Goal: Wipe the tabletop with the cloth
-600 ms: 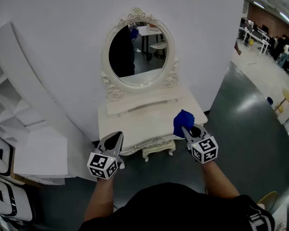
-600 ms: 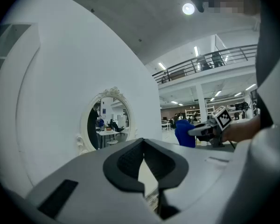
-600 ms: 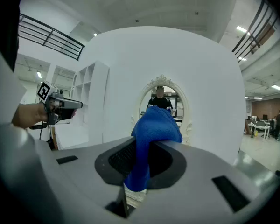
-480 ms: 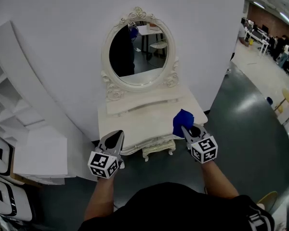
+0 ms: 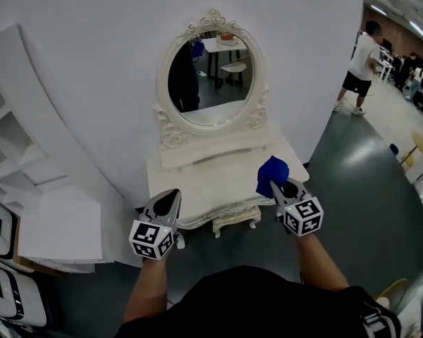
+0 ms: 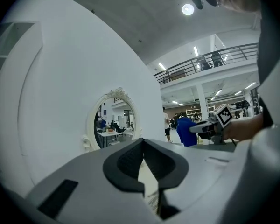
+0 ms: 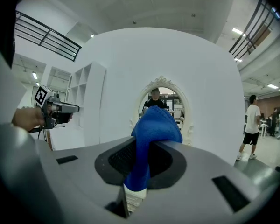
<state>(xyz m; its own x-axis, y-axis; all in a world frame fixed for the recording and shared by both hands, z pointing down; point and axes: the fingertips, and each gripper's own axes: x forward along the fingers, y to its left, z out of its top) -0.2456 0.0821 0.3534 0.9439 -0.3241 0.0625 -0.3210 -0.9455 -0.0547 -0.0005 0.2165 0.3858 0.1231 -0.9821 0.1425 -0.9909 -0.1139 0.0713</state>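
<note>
Entry, wiping run.

Right tongs (image 5: 274,186): clamped on the blue cloth (image 5: 271,174). The cloth is bunched and stands out past the tips. This is confirmed in the right gripper view, where the fabric fills the gap between the jaws.

Left tongs (image 5: 170,201): closed tip to tip, with nothing held. They are hung at the front left edge of the white desk (image 5: 197,180).

Cloth position: over the front right part of the desk, below the oval mirror (image 5: 210,76).

Change over the last half second:
- The whole head view has shifted. The mirror is now seen a little higher and further right, so the head was moved rather than the furniture.
- Measured against the desk, the cloth has kept nearly the same place near the front right corner.
- The left tongs are unchanged.
- A person (image 5: 358,55) in a white shirt has come into view on the floor at far right, well apart from the desk.

Reading: no wiping stroke is recorded in this interval. The task is judged to be at its start or in a pause, with most of the desktop not yet covered.

Contact between cloth and desktop cannot be settled from the head view. The cloth may be resting on the surface or held just above it.
</note>
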